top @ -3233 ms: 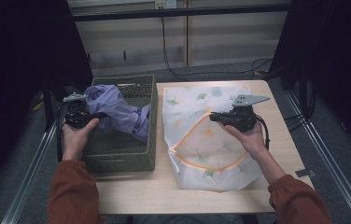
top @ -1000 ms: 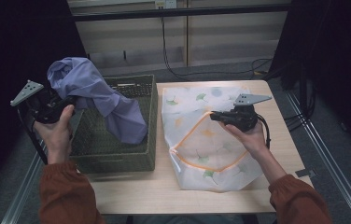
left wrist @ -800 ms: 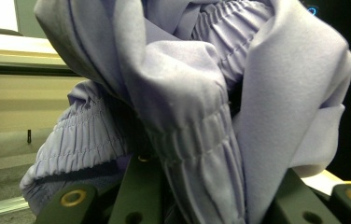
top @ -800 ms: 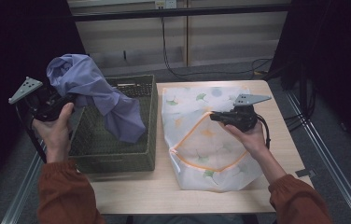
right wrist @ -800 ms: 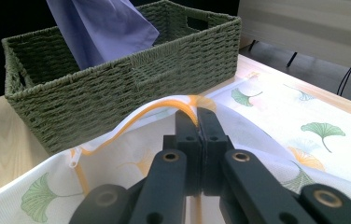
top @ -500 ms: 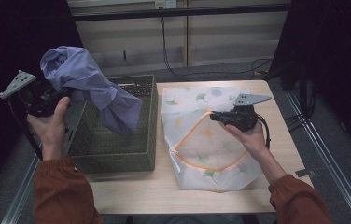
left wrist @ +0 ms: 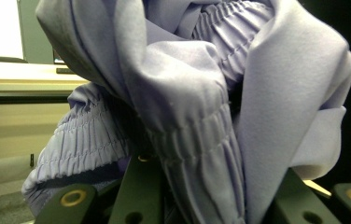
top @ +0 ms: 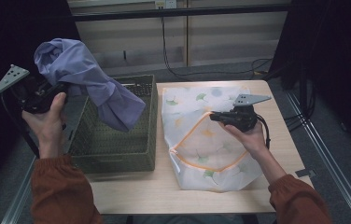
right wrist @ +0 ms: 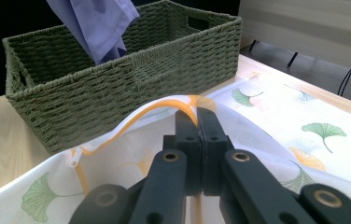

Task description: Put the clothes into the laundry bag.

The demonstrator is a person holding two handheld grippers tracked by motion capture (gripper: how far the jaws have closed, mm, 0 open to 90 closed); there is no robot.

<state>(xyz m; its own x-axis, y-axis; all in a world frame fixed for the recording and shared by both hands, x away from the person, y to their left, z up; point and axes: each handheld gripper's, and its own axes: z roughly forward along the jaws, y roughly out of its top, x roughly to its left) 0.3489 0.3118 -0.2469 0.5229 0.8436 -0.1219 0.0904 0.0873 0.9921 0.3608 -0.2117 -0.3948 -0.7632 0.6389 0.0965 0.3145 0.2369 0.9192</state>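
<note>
Two grippers, both engaged. Far left: your left gripper (top: 47,91), jaws clamped on the elastic waistband of a lavender garment (top: 87,81), lifted clear; its loose end hangs over the green woven basket (top: 138,156), which looks emptied. Right of the basket, on the table (top: 131,193): a white mesh laundry bag (top: 201,163) with ginkgo-leaf print. Your right gripper (top: 216,115) has its jaws pressed together on the bag's orange-trimmed opening (right wrist: 164,105), raising it. Judged status: garment extracted, bag mouth held; carrying the garment rightward into the bag remains.
</note>
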